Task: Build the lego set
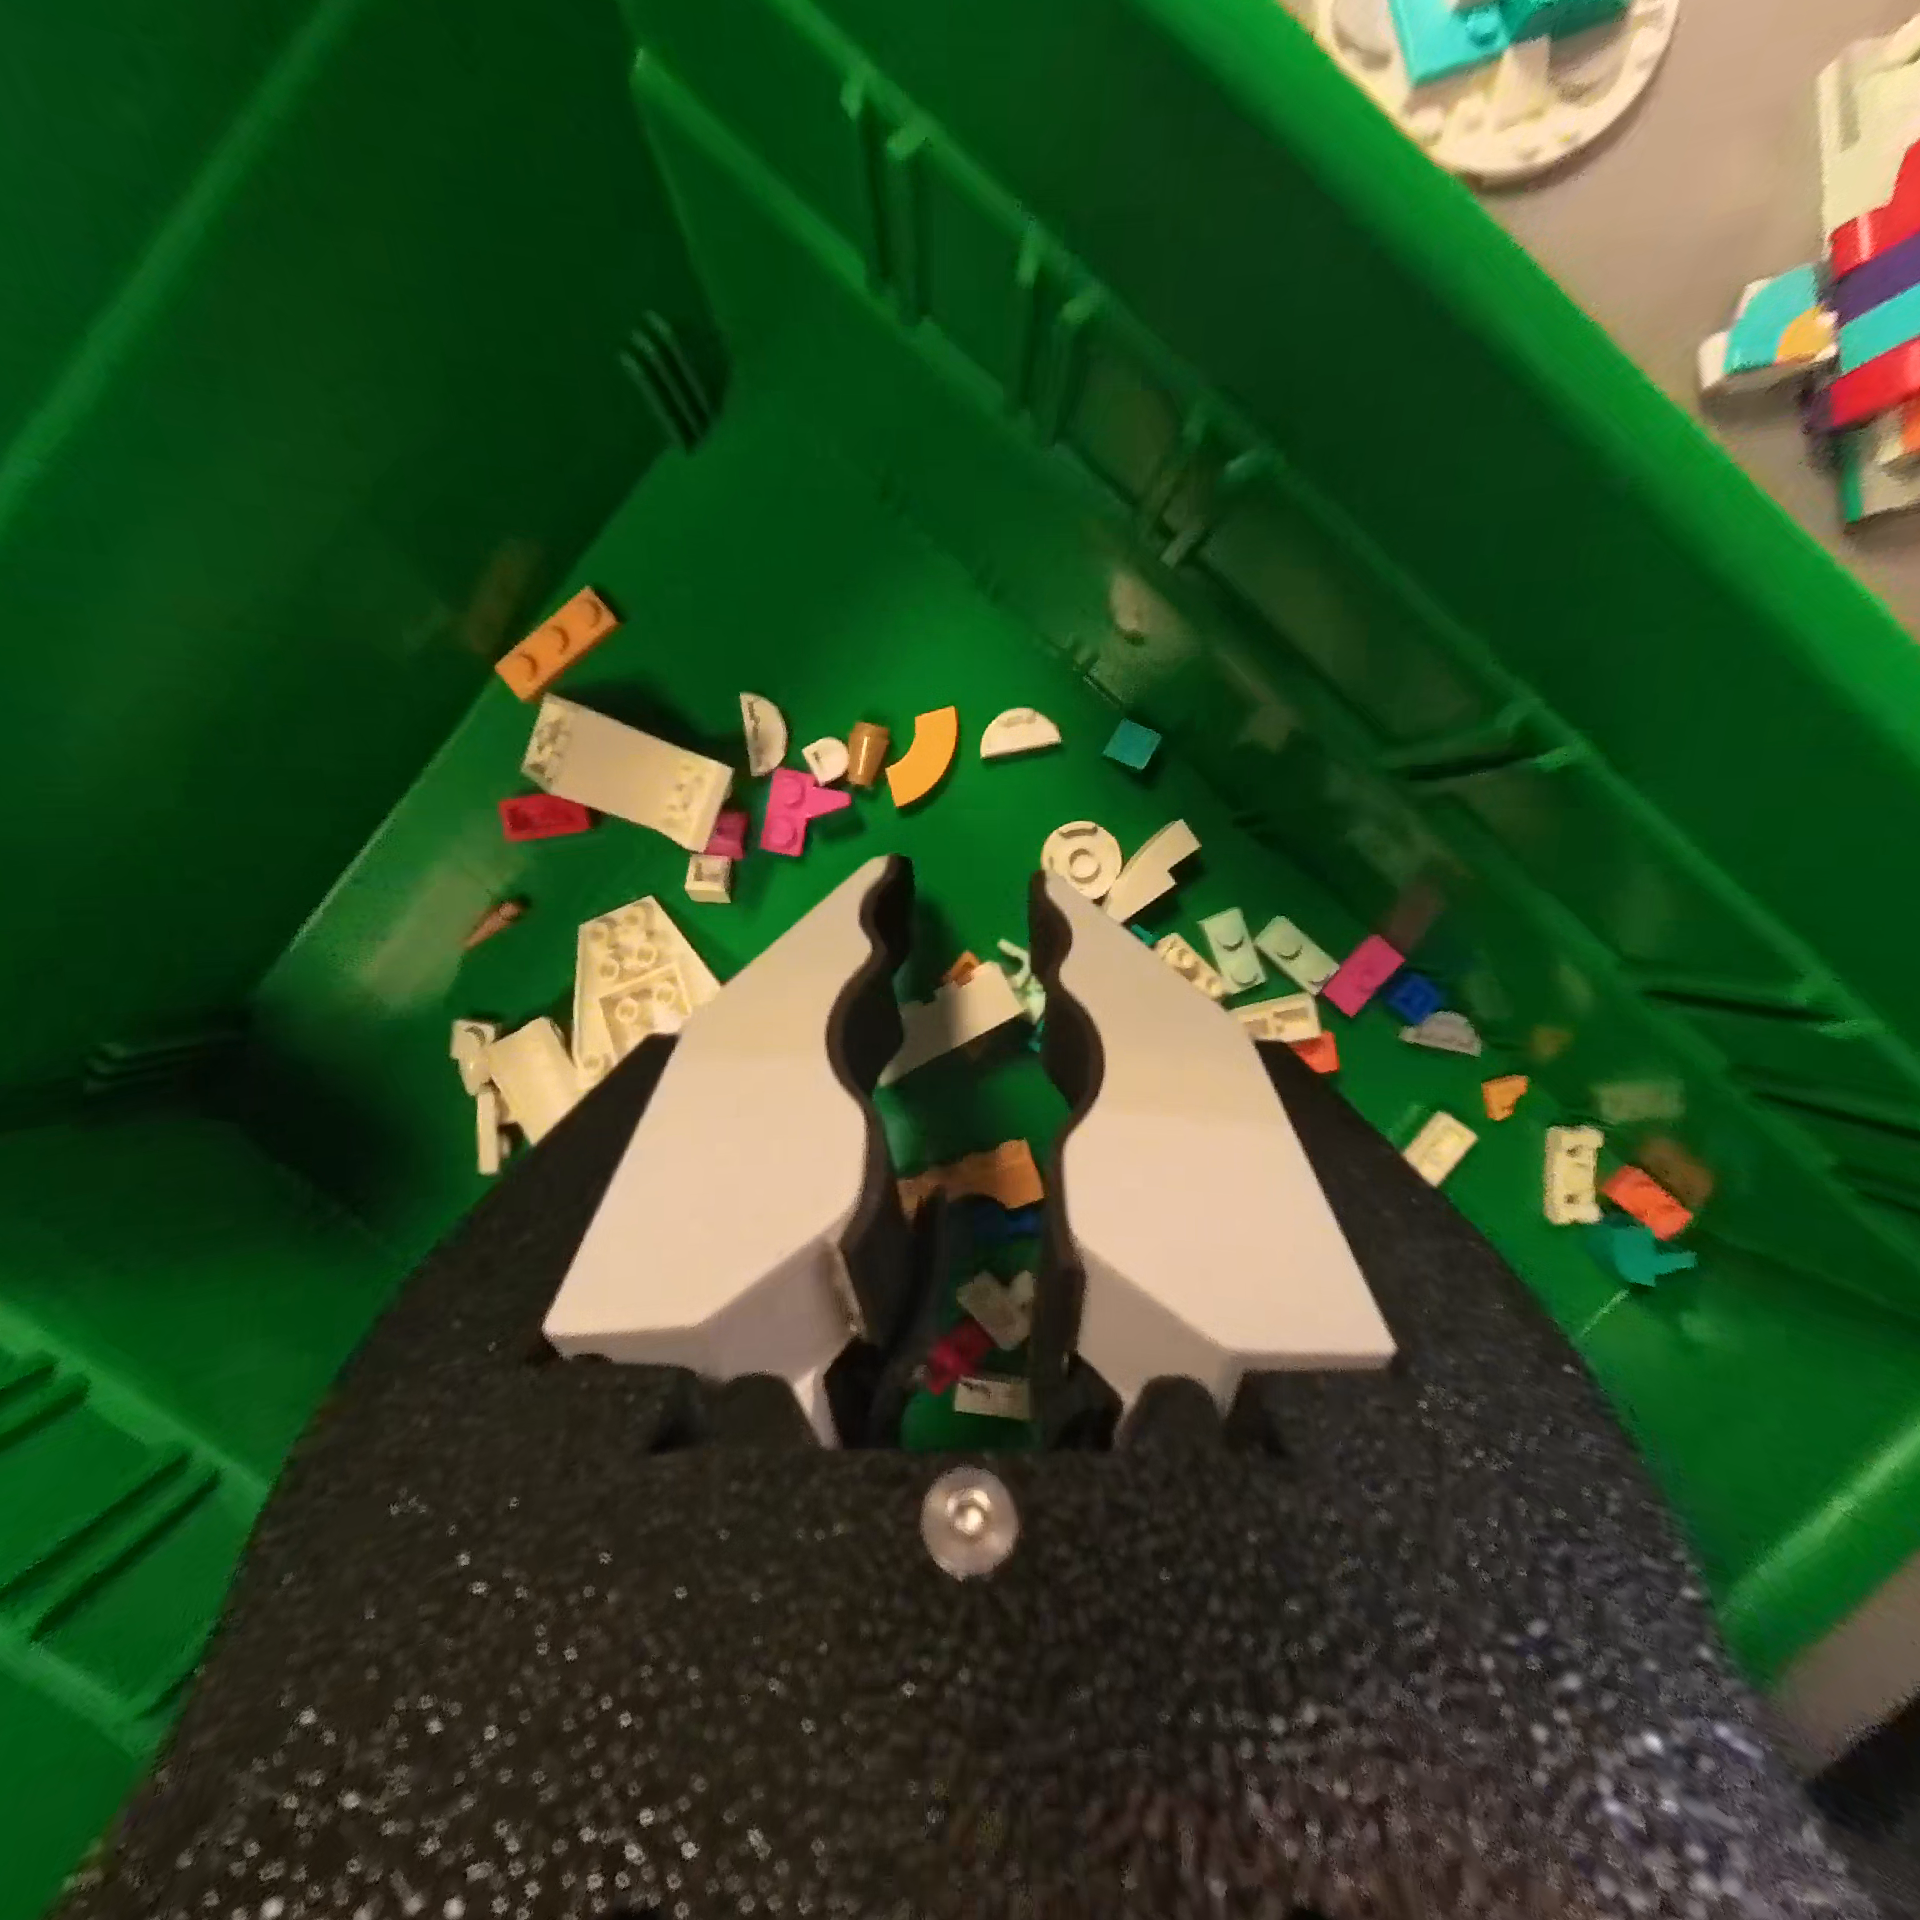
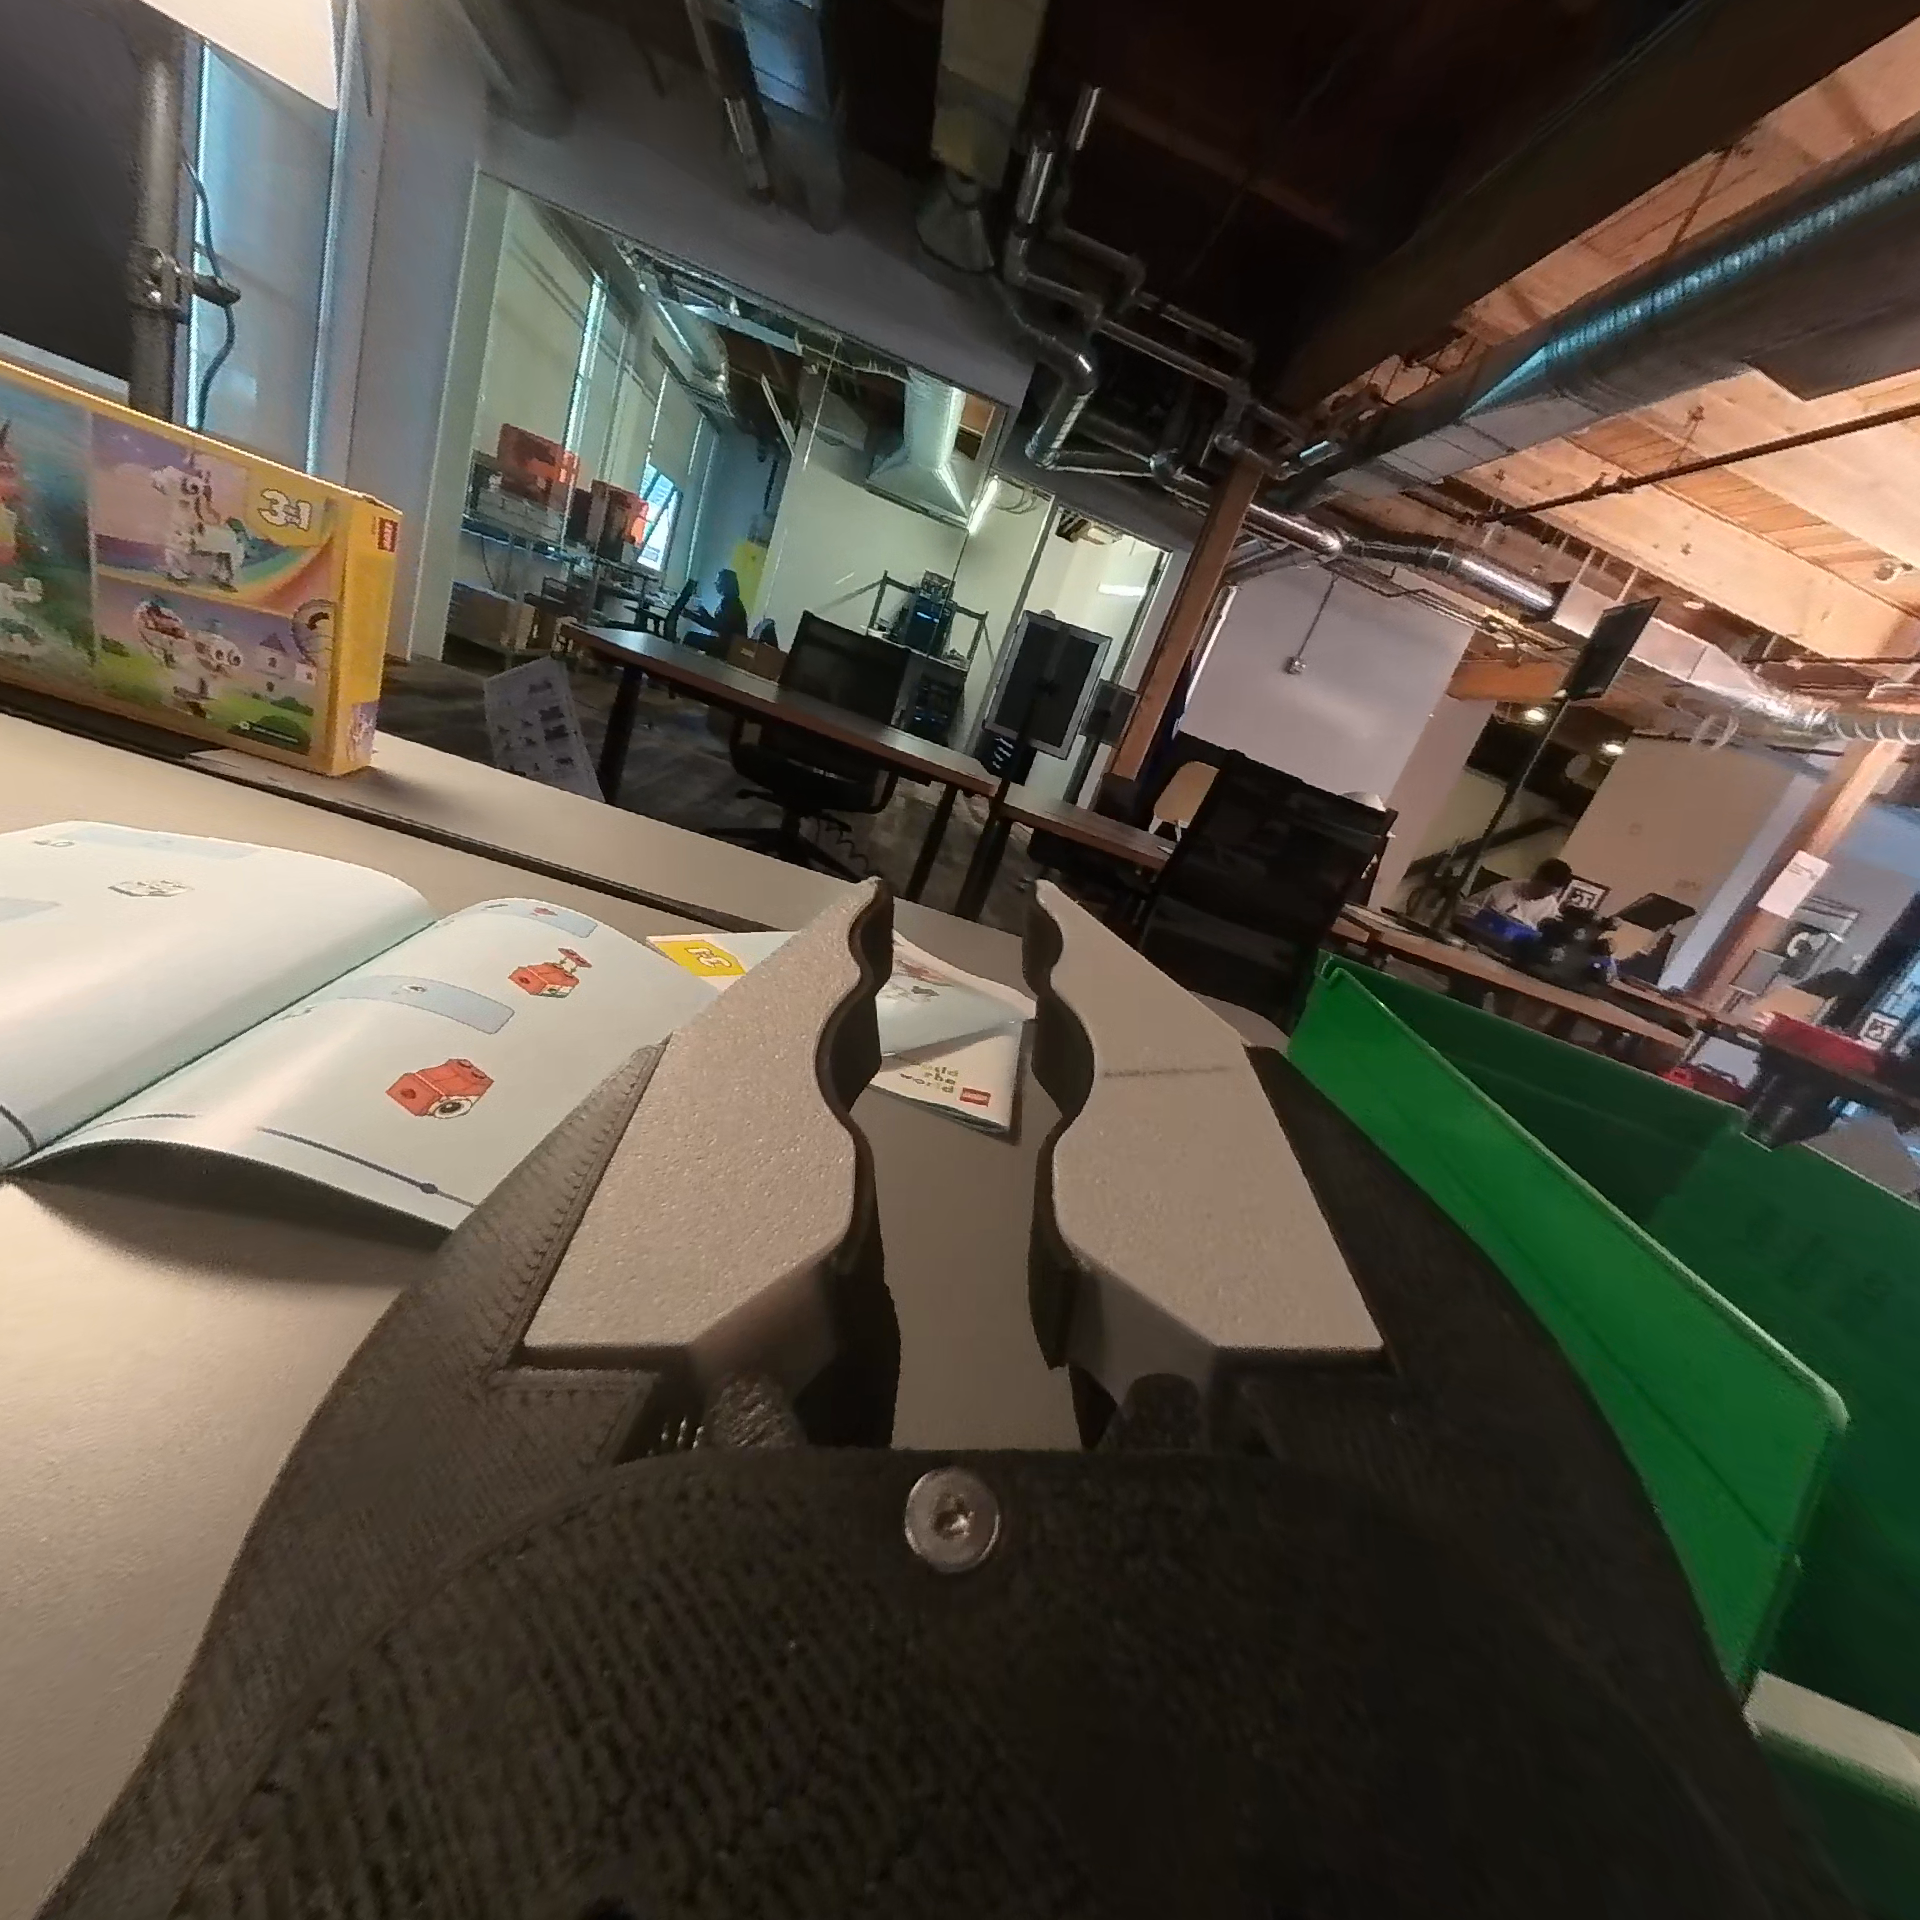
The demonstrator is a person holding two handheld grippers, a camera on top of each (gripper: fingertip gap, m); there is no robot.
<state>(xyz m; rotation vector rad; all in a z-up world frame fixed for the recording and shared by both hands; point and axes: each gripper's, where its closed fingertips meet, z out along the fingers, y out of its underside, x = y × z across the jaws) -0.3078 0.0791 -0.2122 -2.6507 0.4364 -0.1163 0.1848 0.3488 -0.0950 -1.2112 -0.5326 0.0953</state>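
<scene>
In the left wrist view my left gripper (image 1: 971,883) is open and empty, pointing down into a green bin (image 1: 1299,436) over several loose lego pieces: a long white plate (image 1: 623,769), an orange plate (image 1: 556,639), a pink piece (image 1: 795,810), a white round plate (image 1: 1081,857). A white piece (image 1: 961,1013) lies between and below the fingertips. Partly built models lie on the table outside: a round white base (image 1: 1496,73) and a colourful build (image 1: 1860,343). In the right wrist view my right gripper (image 2: 956,904) is open and empty, low over the grey table (image 2: 156,1351).
An open instruction booklet (image 2: 260,997) lies left of the right gripper, a smaller leaflet (image 2: 956,1049) ahead of it. The yellow set box (image 2: 208,582) stands at the far left. The green bin's wall (image 2: 1558,1247) is on the right. Office tables and chairs stand beyond. My hands' fingertips stand some 60 cm from each other. The long white plate (image 1: 623,769) lies some 5 cm from my left tips, 60 cm from my right tips. To the round white base (image 1: 1496,73): left tips about 15 cm, right tips about 40 cm.
</scene>
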